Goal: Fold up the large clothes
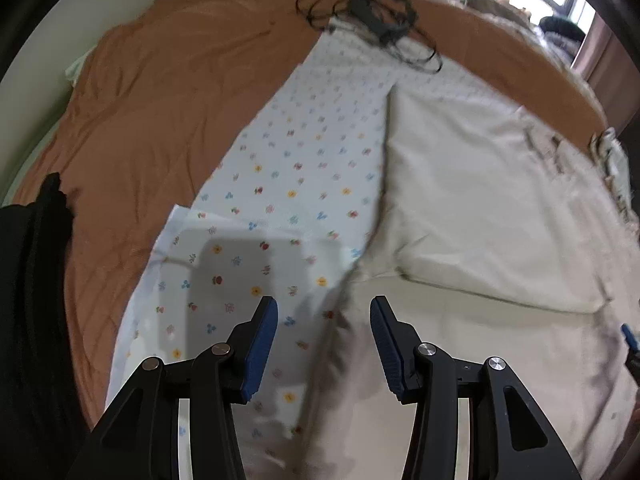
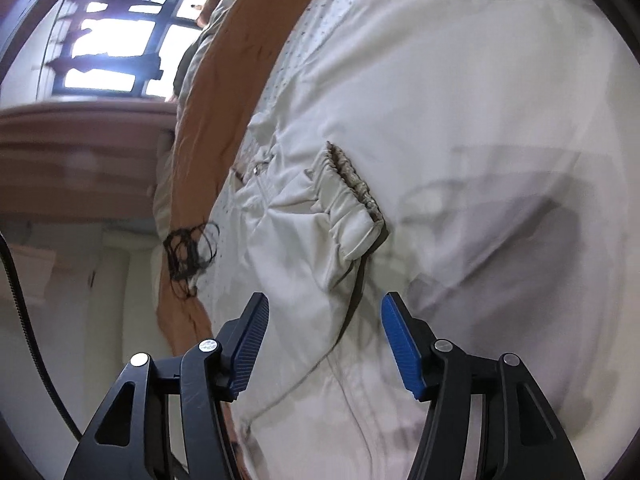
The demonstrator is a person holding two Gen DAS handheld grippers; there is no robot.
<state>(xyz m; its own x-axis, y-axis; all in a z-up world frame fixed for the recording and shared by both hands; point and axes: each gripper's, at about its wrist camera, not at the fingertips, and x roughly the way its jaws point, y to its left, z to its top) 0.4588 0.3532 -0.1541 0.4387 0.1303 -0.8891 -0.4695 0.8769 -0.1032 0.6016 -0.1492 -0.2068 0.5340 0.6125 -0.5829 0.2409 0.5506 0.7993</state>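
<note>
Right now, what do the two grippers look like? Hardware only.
The left gripper and right gripper match: black angular linkage arms with round silver pivot pins and cut-out slots, and ribbed blue finger pads. A black ribbed cable shows at the right wrist view's left edge. No sleeves visible.

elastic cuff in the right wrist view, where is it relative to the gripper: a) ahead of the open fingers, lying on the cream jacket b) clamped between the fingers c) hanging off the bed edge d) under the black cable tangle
a: the elastic cuff lies on the cream jacket, ahead of the right gripper, whose jaws stand apart with nothing between them.
</note>
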